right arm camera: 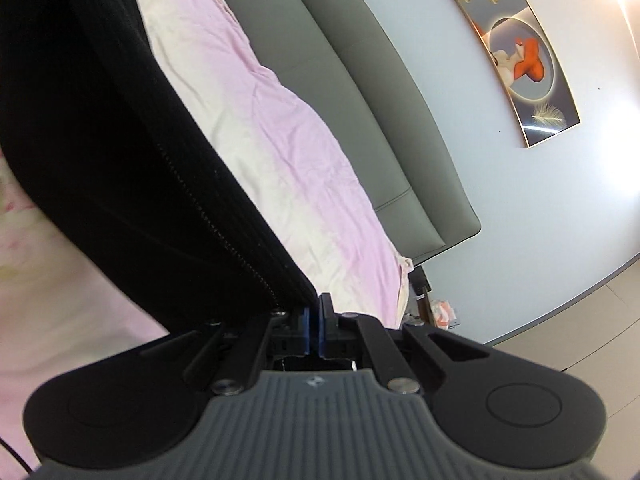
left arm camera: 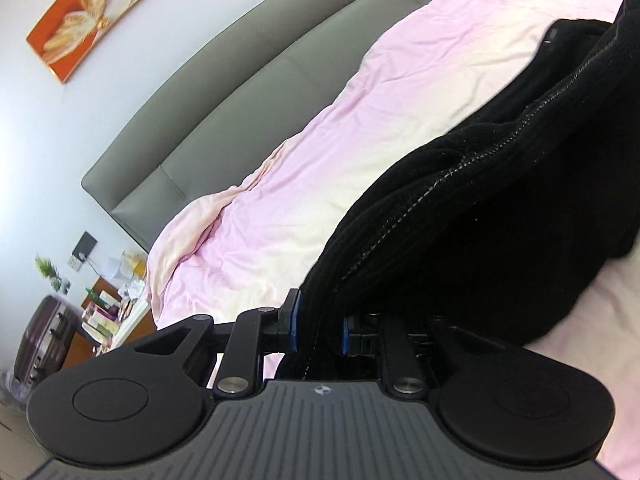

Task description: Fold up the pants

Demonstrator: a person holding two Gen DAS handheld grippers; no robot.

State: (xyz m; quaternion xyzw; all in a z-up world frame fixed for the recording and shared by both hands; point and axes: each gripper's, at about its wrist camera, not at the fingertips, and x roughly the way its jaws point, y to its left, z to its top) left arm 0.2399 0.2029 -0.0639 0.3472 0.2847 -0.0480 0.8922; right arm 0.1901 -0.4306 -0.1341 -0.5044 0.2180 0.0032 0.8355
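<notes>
A: Left wrist view first. My left gripper [left arm camera: 319, 326] has its jaws clamped on a thick bunch of the black pants [left arm camera: 460, 216], blue pads pressed into the cloth on both sides. Fabric runs up and away to the right, off the bed [left arm camera: 312, 176].

B: And the right one?

A: Right gripper [right arm camera: 316, 330] has its jaws nearly touching, pinching only a thin edge of the pants [right arm camera: 120, 128] by the stitched seam. Pants hang taut between my two grips, lifted over the pink sheet, the grey headboard [right arm camera: 360, 92] behind.

B: Risks?

A: My guess is the right pinch is the weak one. So little cloth is between the pads that a tug sideways could pull the edge free, and the pants would drop in a heap. The left bite is bulky, maybe several layers, so the fold could come out lopsided or trap a wrinkle. If I spread my hands unevenly, the seam twists.

B: Pose?

A: Both grippers are tilted a bit downward and rolled, the horizon slanted in each view, the two leaning toward each other. Hands themselves aren't visible. Nightstand clutter [left arm camera: 112, 304] at the left, well apart from the pants.
</notes>
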